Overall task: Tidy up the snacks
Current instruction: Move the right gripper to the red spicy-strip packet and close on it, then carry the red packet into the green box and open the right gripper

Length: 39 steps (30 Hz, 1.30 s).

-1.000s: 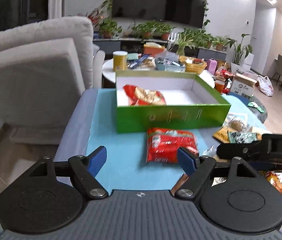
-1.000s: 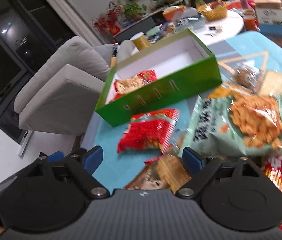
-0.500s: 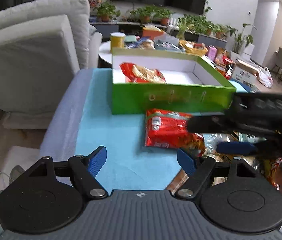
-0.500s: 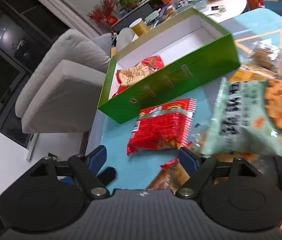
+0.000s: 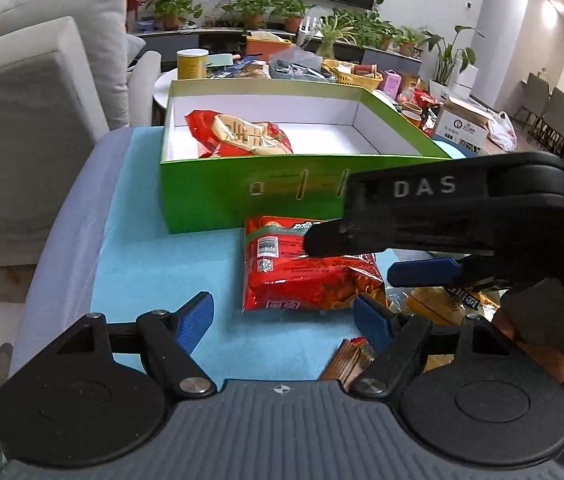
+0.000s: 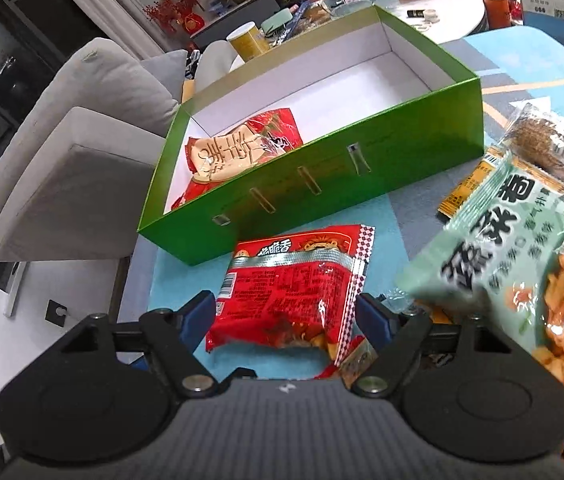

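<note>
Red snack packet (image 6: 288, 292) lies between the right gripper's (image 6: 286, 318) parted jaws.

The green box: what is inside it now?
Inside the green box lies one red snack packet at its left end; the rest shows white floor. The near wall hides the packet's lower edge.

Bare blue cloth (image 5: 153, 264) open at 9 o'clock of the red snack packet (image 5: 302, 276). Blocked at 12 o'clock by the green box (image 5: 217, 196) wall. Crowded at 3 o'clock by the pale green bag (image 6: 502, 264) and loose packets. Free room inside the box, right of 1 red packet (image 6: 237, 148).
</note>
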Each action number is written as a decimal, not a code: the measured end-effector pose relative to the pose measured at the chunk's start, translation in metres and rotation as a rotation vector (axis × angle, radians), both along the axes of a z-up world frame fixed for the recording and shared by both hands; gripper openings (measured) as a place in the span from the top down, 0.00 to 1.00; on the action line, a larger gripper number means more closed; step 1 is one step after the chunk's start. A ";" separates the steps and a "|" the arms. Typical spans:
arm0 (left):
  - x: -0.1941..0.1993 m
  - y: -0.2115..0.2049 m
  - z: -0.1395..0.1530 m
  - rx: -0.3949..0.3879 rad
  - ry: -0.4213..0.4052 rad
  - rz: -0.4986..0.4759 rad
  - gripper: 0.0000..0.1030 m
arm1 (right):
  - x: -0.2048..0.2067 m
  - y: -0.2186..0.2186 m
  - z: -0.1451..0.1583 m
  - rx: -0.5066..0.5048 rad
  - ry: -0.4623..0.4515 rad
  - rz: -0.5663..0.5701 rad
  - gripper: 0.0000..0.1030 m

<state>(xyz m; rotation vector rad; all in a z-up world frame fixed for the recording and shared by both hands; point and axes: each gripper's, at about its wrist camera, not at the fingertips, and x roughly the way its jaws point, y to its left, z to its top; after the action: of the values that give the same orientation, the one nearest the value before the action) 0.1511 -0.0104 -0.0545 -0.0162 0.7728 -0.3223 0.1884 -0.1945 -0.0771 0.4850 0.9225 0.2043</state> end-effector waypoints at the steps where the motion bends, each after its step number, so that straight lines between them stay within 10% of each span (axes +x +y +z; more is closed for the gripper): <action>1: 0.002 -0.001 0.000 0.002 0.000 -0.001 0.27 | 0.002 0.000 0.000 0.000 0.001 0.001 0.22; 13: 0.017 -0.003 -0.010 -0.006 0.039 -0.023 0.31 | 0.016 0.007 -0.006 -0.051 0.003 -0.002 0.24; 21: 0.025 -0.006 -0.016 -0.029 0.065 -0.002 0.52 | 0.016 0.010 -0.008 -0.078 -0.016 0.047 0.47; 39: -0.018 -0.012 0.042 -0.002 -0.093 -0.004 0.55 | -0.015 0.000 0.038 0.042 -0.127 0.056 0.47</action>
<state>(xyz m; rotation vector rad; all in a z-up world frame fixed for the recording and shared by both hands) 0.1334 -0.0225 -0.0125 -0.0015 0.6806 -0.3254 0.1732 -0.1945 -0.0390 0.4795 0.8090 0.3021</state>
